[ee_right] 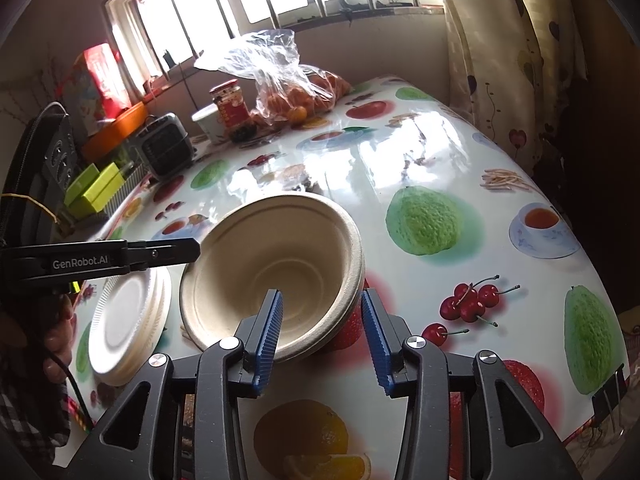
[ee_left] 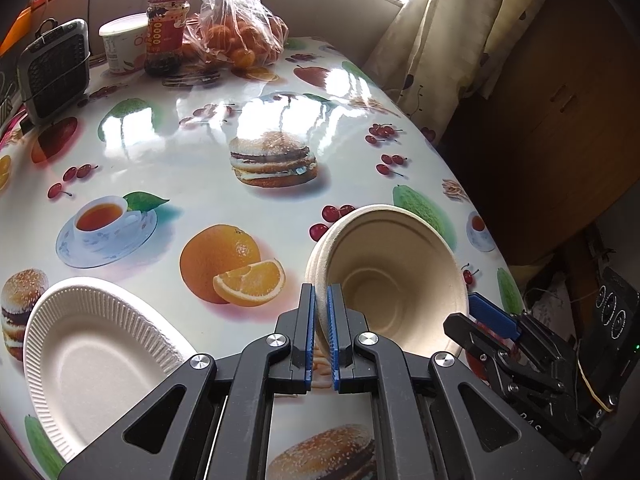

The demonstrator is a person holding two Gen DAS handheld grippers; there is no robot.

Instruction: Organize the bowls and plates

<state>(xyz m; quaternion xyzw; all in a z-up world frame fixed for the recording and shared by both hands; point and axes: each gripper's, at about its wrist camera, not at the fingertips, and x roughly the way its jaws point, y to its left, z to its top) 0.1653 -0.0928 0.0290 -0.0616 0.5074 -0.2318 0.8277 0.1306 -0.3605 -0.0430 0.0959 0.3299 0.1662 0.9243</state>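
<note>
Stack of tan pulp bowls (ee_left: 394,268) sits tilted over the counter (ee_left: 208,148), near its right edge, mouth facing back toward both cameras. Rim edges show several bowls nested.

Left gripper (ee_left: 321,300): fingers (ee_left: 308,322) clamped on the bowl stack's left rim, one blue pad outside the wall, the other inside, rim sandwiched w/ no gap showing. In the right wrist view the left gripper (ee_right: 196,249) comes in from the left, its black tip meeting the stack (ee_right: 272,276) at the upper-left rim.

Right gripper (ee_right: 320,300): fingers (ee_right: 271,322) apart. Left pad sits inside the bowl mouth, over the near wall; right pad is outside, just beside the stack's right rim w/ a visible gap. So the near-right rim is between the pads but not pinched. In the left wrist view the right gripper (ee_left: 474,314) shows at the stack's lower-right rim, one blue pad just beside the rim.

Stack of white fluted paper plates (ee_left: 96,356) lies flat on the counter to the left of the bowls, near but apart; same plates (ee_right: 128,320) in the right wrist view, beneath the left gripper's arm.

Far end of counter: red-label jar (ee_left: 166,32), white tub (ee_left: 122,42), clear bag of oranges (ee_left: 236,36), small dark heater-like unit (ee_left: 56,68).
</note>
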